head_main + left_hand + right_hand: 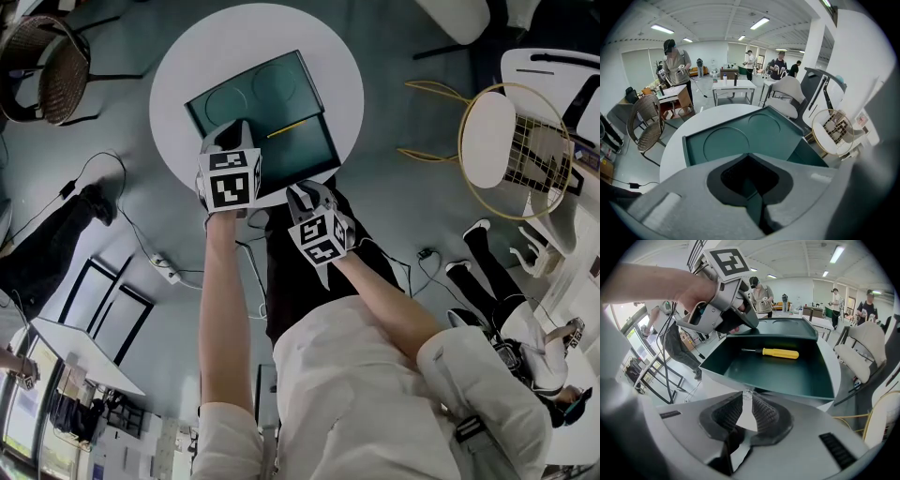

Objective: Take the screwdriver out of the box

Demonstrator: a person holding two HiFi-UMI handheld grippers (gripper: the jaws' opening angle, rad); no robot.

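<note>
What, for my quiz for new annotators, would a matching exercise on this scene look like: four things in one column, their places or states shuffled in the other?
Things:
1. screwdriver
2. left gripper
3. right gripper
4. lid

Places or states:
A. jaws slightly apart, nothing between them
B. swung open, two round recesses showing
C. lying inside the green box
D. clamped on the box's edge

Pairs: 1-C, 2-D, 3-A, 4-B
</note>
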